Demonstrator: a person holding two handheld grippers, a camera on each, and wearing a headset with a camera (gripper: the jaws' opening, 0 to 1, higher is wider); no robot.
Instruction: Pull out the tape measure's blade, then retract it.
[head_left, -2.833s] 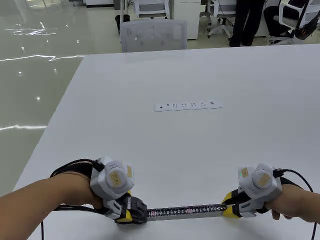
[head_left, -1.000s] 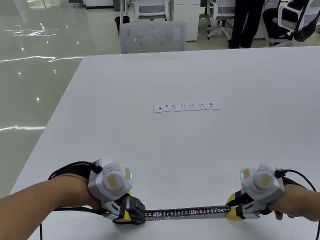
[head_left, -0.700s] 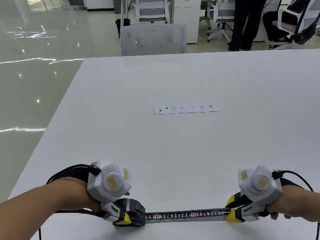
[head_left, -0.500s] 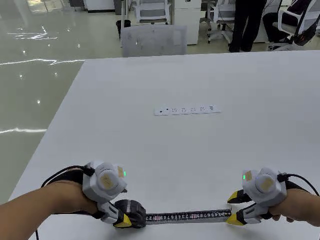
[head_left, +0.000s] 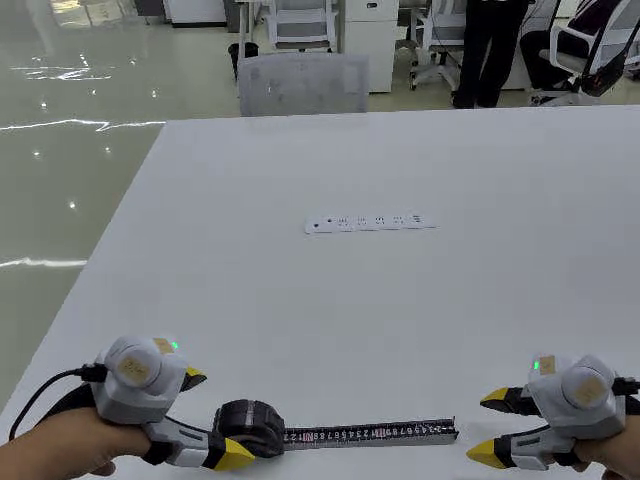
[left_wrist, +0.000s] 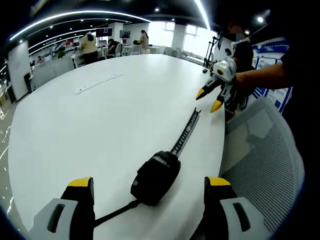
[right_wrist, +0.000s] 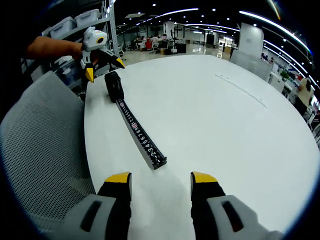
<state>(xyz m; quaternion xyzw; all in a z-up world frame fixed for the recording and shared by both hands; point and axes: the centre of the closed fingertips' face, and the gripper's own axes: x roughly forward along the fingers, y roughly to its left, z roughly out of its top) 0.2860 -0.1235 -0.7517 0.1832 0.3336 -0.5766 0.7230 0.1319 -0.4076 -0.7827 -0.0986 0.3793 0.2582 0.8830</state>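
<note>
- Just left of the case, the left gripper (head_left: 214, 417) sat with jaws spread wide and nothing clamped. One yellow tip lay close against the case; could not tell whether it touched.
- The case (head_left: 248, 428), black, lay on the table (head_left: 400, 300) by its near edge. In the left gripper view it sat ahead of the open jaws and between them, with a thin strap (left_wrist: 114, 216) trailing back from it.
- The blade (head_left: 370, 433) ran out of the case to the right, flat on the table, numbers up, with its hook end well away from the case.
- The right gripper (head_left: 489, 425) was well right of the case, just past the hook end and apart from it. Its jaws were spread and empty.
- The power strip (head_left: 368, 221) lay well beyond the case, mid-table, and played no part.
- Progress: the pull-out looked done, with the blade extended and neither gripper on it. Retraction was left to do. The blade lying out unheld suggested the lock was on. The next move would likely need a hold on the case and the lock freed.
</note>
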